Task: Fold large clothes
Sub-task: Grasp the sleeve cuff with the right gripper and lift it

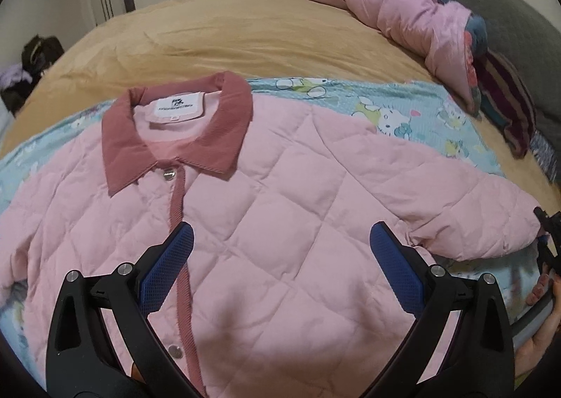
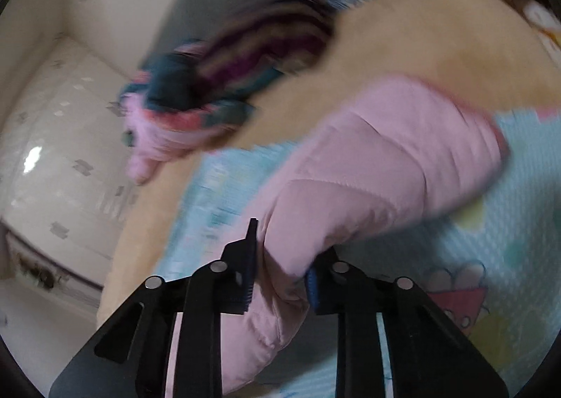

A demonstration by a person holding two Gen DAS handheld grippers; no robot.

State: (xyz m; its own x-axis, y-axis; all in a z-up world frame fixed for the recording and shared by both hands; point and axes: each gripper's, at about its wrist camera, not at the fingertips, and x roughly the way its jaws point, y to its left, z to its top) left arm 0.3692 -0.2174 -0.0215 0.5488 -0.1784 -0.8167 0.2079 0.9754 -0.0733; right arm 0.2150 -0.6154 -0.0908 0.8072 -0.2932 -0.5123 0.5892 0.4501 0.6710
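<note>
Tan bedding covered the bed (image 1: 245, 33), with a pale blue cartoon sheet (image 1: 413, 110) spread across its near part. On that sheet lay the pink quilted jacket (image 1: 280, 194), front up, collar far. The left gripper (image 1: 280, 243) hovered wide open above its chest, holding nothing. The right gripper (image 2: 278, 268) had closed on the jacket's right sleeve (image 2: 368, 166).

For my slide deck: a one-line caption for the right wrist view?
Right gripper clamps the pink quilted jacket's sleeve above the light-blue cartoon-print sheet.
</note>
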